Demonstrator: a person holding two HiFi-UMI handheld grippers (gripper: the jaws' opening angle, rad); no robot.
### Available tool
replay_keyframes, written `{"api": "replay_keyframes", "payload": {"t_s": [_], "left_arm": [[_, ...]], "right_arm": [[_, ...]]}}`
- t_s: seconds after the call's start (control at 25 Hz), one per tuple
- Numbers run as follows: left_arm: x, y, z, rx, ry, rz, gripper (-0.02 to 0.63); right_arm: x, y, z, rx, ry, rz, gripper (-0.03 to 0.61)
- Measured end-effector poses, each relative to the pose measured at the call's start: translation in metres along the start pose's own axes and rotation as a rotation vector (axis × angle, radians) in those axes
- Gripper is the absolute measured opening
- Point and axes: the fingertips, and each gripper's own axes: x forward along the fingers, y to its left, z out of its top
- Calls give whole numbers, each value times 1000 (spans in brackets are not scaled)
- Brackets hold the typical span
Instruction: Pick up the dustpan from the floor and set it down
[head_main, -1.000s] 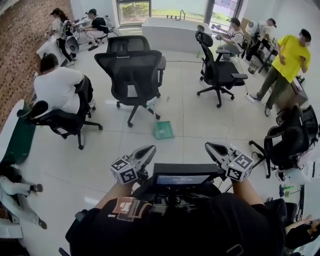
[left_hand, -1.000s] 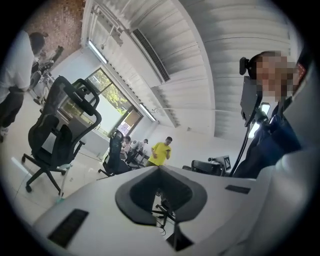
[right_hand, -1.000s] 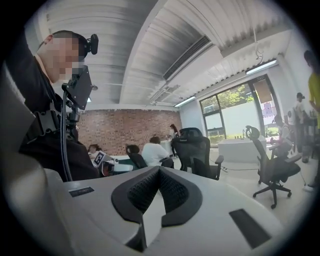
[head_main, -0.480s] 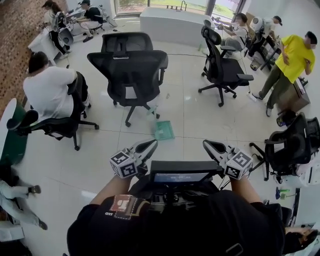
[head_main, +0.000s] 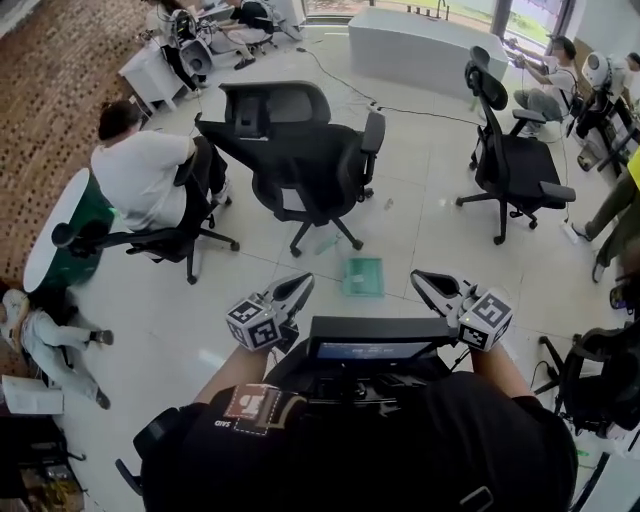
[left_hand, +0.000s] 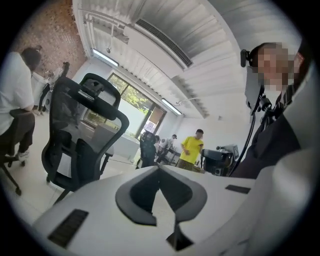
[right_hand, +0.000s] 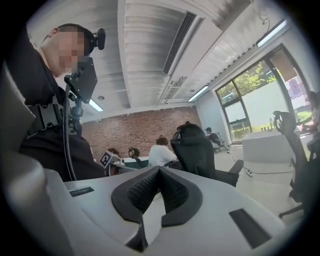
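Note:
The dustpan (head_main: 362, 276) is a flat green pan lying on the pale tiled floor, just beyond and between my two grippers in the head view. My left gripper (head_main: 302, 284) is held level in front of my chest, its jaws shut with nothing in them. My right gripper (head_main: 421, 279) is held the same way, shut and empty. In the left gripper view the dark pads (left_hand: 136, 194) of the left gripper (left_hand: 159, 170) meet at the tip. The right gripper (right_hand: 160, 170) shows its ribbed pads (right_hand: 142, 192) closed together too. Neither gripper view shows the dustpan.
A black office chair (head_main: 310, 160) stands just past the dustpan, with a second one (head_main: 515, 165) to the right. A seated person in white (head_main: 145, 175) is on the left beside a green round table (head_main: 70, 230). A white counter (head_main: 420, 45) stands at the back.
The whole view has shifted: the dustpan now lies closer and squarely between my grippers, and the chairs have slid right. Both grippers stay shut and keep their pose before my chest.

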Motion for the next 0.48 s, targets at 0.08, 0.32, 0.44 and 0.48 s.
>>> {"api": "replay_keyframes", "payload": {"t_s": [0.08,0.32,0.44,0.48], "left_arm": [[34,18,-1,20,28,57,2],[103,85,-11,72,147,145,11],[121,147,-14,78,181,161,11],[125,170,-12,78,191,157,11]], "right_arm": [[4,-46,-1,-1,17,16,11],[24,-133,-1,56,18,26,11],[54,-161,0,60,47,-24,11],[68,-167,4,52,54,-41,11]]}}
